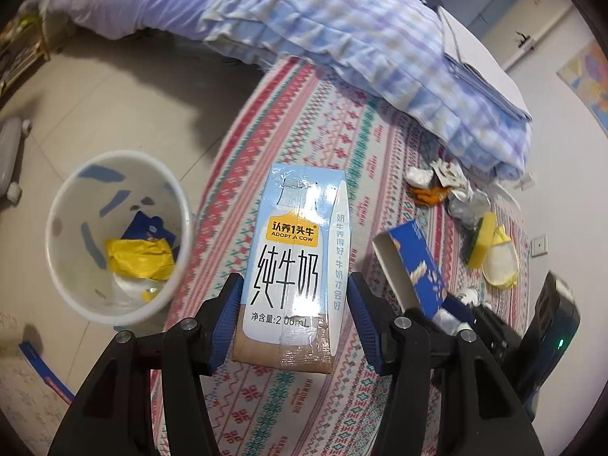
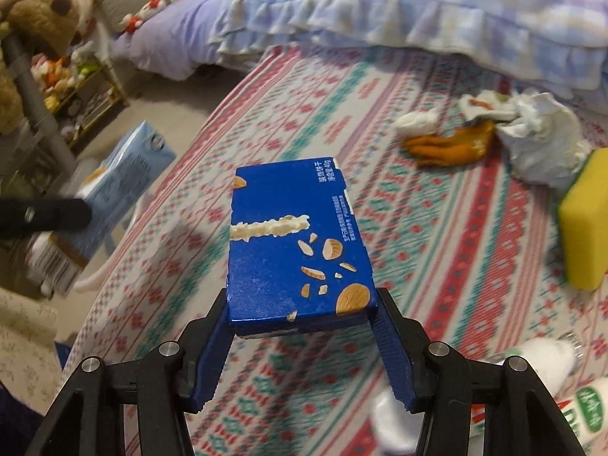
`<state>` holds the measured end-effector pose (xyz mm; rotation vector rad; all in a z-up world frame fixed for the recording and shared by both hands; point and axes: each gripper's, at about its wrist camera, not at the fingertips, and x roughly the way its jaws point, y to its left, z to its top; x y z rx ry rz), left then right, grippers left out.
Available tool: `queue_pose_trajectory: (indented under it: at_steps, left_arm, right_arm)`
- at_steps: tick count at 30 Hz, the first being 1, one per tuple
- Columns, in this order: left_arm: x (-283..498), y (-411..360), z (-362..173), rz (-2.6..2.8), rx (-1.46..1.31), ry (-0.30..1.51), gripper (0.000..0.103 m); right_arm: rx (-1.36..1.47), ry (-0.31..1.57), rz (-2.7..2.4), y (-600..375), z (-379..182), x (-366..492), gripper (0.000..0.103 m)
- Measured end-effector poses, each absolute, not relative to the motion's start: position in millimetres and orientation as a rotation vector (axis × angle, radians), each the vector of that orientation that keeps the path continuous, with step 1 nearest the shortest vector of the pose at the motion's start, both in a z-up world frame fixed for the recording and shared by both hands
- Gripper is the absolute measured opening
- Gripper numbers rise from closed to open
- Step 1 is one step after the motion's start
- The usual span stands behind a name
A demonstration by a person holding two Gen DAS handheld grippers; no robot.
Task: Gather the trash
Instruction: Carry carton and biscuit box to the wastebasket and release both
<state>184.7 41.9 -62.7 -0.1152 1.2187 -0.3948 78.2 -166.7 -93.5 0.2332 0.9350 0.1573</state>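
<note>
Now both grippers loaded above patterned bedspread. Left gripper pinches milk carton; right gripper clamps blue biscuit box. Advice: carry each left over white bin on floor, release above rim. Remaining litter far right: tissues, orange peel, yellow sponge. Path appears unobstructed.

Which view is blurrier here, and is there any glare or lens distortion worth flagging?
Right wrist: motion smear on the bedspread and milk carton, blue biscuit box sharp. Left wrist: mostly sharp, glare patches on the milk carton, fisheye bending the bed edge and white bin.
</note>
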Motion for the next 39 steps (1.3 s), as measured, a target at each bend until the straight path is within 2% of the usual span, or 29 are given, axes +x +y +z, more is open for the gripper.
queue_pose_trajectory:
  at_steps: [17, 28, 39]
  left_arm:
    - [226, 154, -65, -0.224, -0.399, 1.25, 0.058]
    - [240, 205, -93, -0.142, -0.566, 1.312, 0.058]
    - [241, 227, -90, -0.118, -0.66, 1.297, 0.059]
  right_arm:
    - [0.205, 0.948, 0.215, -120, -105, 77, 0.061]
    - [0.26, 0.959, 0.291, -78, -111, 87, 0.061]
    - [0.307, 0.946, 0.333, -46, -109, 97, 0.061]
